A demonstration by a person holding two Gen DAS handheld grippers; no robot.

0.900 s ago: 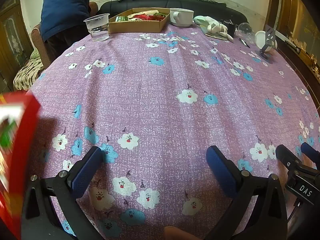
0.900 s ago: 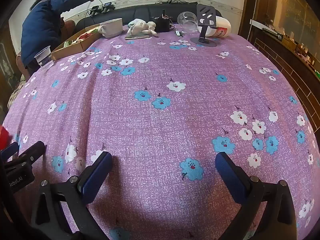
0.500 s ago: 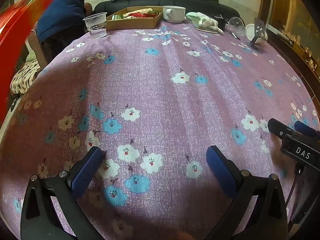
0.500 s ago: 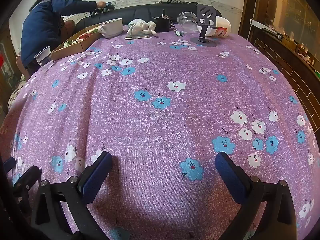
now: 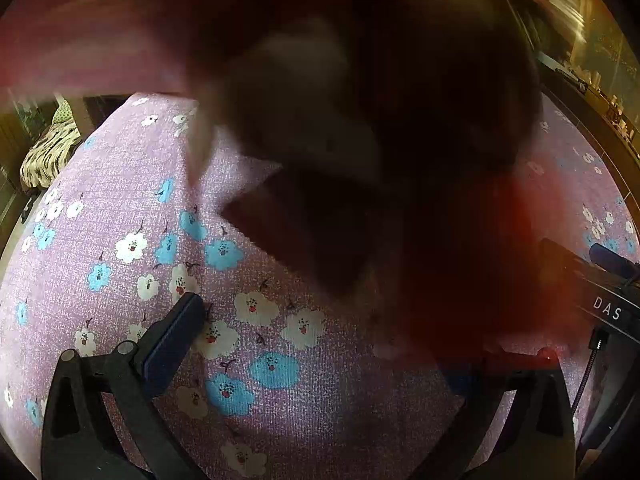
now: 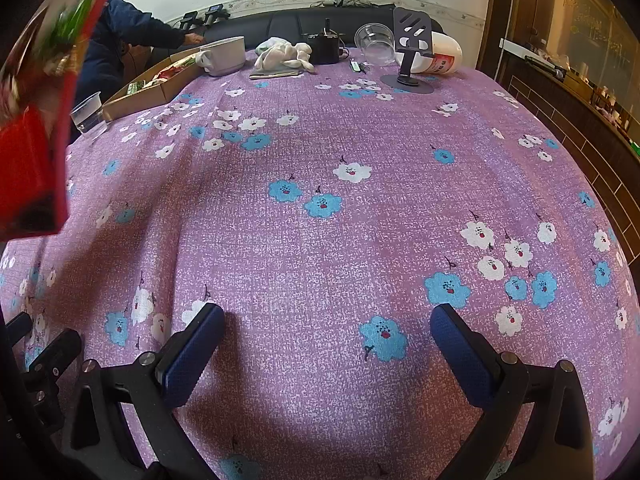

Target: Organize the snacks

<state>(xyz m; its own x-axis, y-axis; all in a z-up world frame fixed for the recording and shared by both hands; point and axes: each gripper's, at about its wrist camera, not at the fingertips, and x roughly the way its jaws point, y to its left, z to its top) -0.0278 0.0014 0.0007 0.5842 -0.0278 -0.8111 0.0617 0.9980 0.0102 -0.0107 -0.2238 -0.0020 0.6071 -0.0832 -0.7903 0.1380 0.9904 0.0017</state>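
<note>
Purple cloth (image 5: 120, 208) with white and blue flowers covers the desk in the left wrist view. A big red and dark blur (image 5: 400, 128) fills most of this view, very close to the lens; what it is I cannot tell here. The left gripper (image 5: 320, 344) has its jaws spread wide over the cloth, with nothing pinched; the blur hides its right finger partly. In the right wrist view, the right gripper (image 6: 326, 344) also stands wide open over bare cloth (image 6: 360, 240), holding nothing. A red box (image 6: 28, 168) with a green picture hangs at the left edge, above the desk. At the far side lie a flat carton (image 6: 144, 90) with snacks (image 6: 168, 74), a clear cup (image 6: 89, 114), a white mug (image 6: 224, 56), a phone stand (image 6: 410, 56) and a white rag (image 6: 282, 54). A person in a blue sleeve (image 6: 136, 32) is behind the desk.
</note>
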